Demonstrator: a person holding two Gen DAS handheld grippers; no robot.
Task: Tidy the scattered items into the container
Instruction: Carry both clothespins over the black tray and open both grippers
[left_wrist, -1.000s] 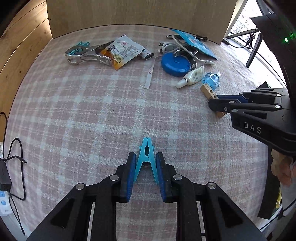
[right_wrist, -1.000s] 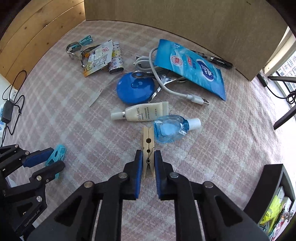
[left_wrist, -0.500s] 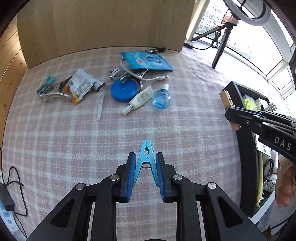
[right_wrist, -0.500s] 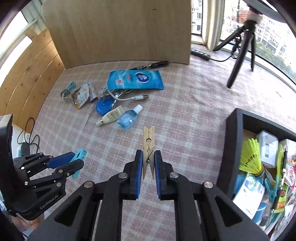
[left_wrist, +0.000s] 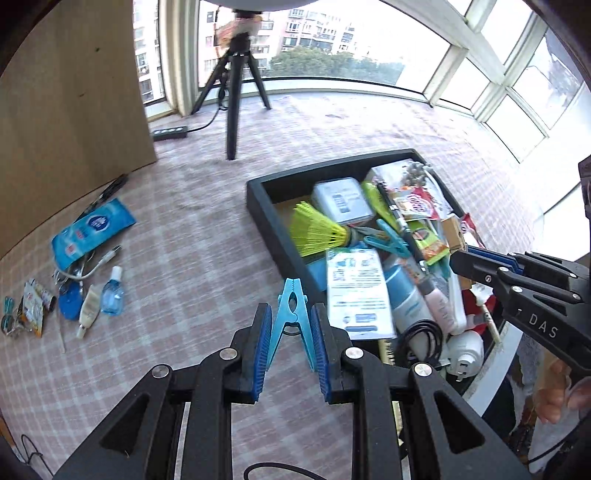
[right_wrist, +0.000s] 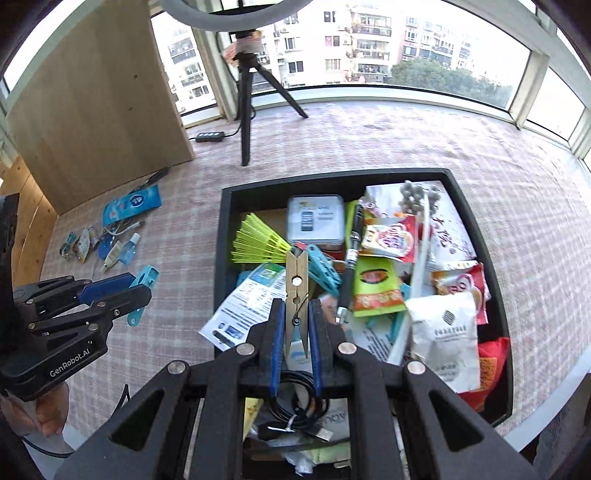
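Observation:
My left gripper (left_wrist: 291, 314) is shut on a blue plastic clothespin (left_wrist: 291, 306) and hangs over the checked cloth just left of the black container (left_wrist: 266, 218). My right gripper (right_wrist: 295, 314) is shut on a wooden clothespin (right_wrist: 297, 273) and hovers above the container (right_wrist: 221, 236), which is packed with several items. From the right wrist view, the left gripper (right_wrist: 140, 288) and its blue clothespin (right_wrist: 146, 278) sit at the left. Still on the cloth are a blue wipes pack (left_wrist: 88, 225), a small blue bottle (left_wrist: 112, 291), a cream tube (left_wrist: 88, 310) and a blue tape measure (left_wrist: 70, 302).
A black tripod (left_wrist: 232, 92) stands on the cloth beyond the container, with a power strip (left_wrist: 170, 133) beside it. A wooden board (left_wrist: 66, 103) rises at the far left. A person's hand (left_wrist: 557, 391) holds the right gripper at the lower right edge.
Both grippers have risen and swung right, away from the scattered pile, each still holding its clothespin. The container has come into view, and the right gripper now hangs over it.

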